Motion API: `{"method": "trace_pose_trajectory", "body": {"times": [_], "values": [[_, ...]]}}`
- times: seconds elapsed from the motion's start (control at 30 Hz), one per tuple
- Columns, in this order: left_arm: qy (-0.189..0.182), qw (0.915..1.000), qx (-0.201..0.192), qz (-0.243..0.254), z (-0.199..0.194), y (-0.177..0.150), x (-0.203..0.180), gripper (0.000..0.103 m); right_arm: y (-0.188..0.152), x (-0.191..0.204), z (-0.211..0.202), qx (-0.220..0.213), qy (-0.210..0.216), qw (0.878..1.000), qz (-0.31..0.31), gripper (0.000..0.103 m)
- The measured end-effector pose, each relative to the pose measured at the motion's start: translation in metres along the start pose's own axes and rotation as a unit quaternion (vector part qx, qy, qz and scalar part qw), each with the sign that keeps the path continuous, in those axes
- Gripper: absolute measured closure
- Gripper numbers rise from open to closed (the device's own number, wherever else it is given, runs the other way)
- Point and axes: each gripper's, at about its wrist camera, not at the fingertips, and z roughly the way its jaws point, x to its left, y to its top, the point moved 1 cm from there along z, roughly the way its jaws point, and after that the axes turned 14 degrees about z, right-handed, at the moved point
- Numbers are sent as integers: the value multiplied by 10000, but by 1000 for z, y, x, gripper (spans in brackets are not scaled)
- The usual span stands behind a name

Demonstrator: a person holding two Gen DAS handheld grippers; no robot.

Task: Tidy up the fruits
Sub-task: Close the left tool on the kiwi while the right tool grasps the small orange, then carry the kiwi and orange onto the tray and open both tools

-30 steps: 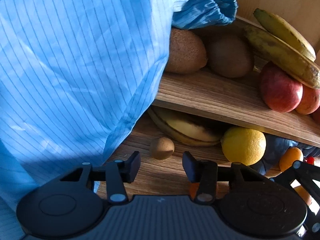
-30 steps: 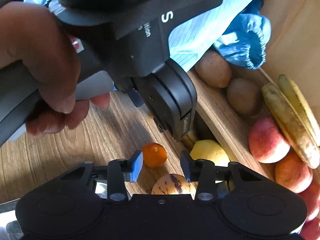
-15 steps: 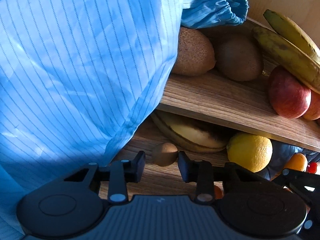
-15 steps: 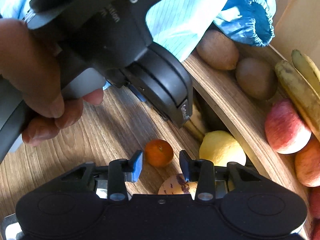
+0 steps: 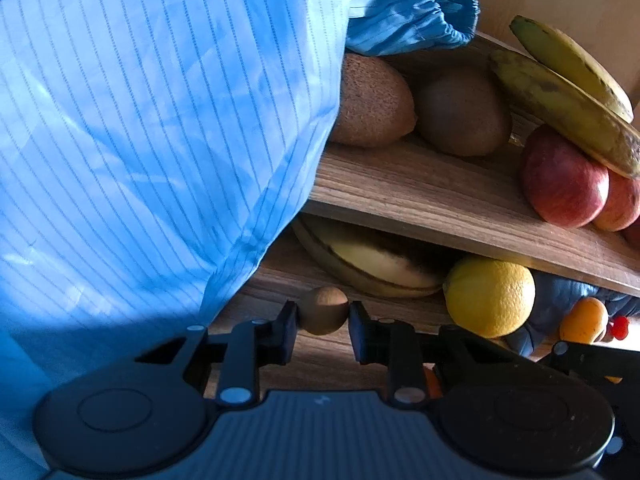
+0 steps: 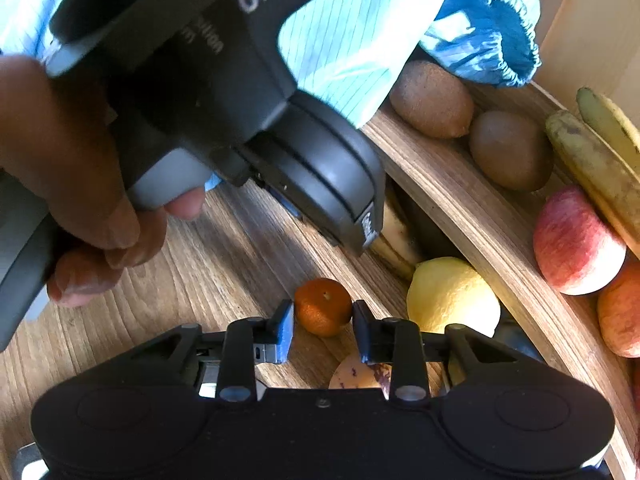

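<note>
A small round brown fruit lies on the wooden table, and my left gripper is shut on it, both pads touching its sides. In the right wrist view a small tangerine rests on the table and fills the gap of my right gripper, which is shut on it. The left gripper's body, held by a hand, hangs above and left of the tangerine.
A raised wooden shelf carries two kiwis, bananas and red apples. Below its edge lie a banana and a lemon. A blue sleeve fills the left. A pale spotted fruit sits under the right gripper.
Both grippers moved forward over their fruits and narrowed. The brown fruit now sits between the left fingertips and the tangerine between the right ones.
</note>
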Motion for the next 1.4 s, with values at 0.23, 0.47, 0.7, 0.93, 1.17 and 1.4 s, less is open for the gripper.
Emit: {"method": "trace_pose_trajectory", "body": {"times": [0.23, 0.47, 0.7, 0.93, 1.17, 1.4], "values": [[-4, 10000, -97, -8, -12, -9, -1, 73, -11, 3, -23, -369, -94, 9990, -231, 69], [-70, 9996, -250, 72, -27, -17, -2, 73, -24, -2, -52, -579, -236, 9978, -222, 70], [-167, 9991, -339, 202, -46, -31, -18, 73, -45, -3, -78, -621, -223, 9978, -36, 70], [-338, 9982, -276, 402, -63, -54, -36, 73, -68, 5, -95, -426, -160, 9985, 309, 70], [-597, 9952, -189, 748, -82, -75, -42, 73, -90, 13, -104, -171, 32, 9984, 539, 70], [-864, 9899, -44, 1127, -90, -95, -53, 73, -113, 23, -109, 164, 269, 9973, 668, 70]]}}
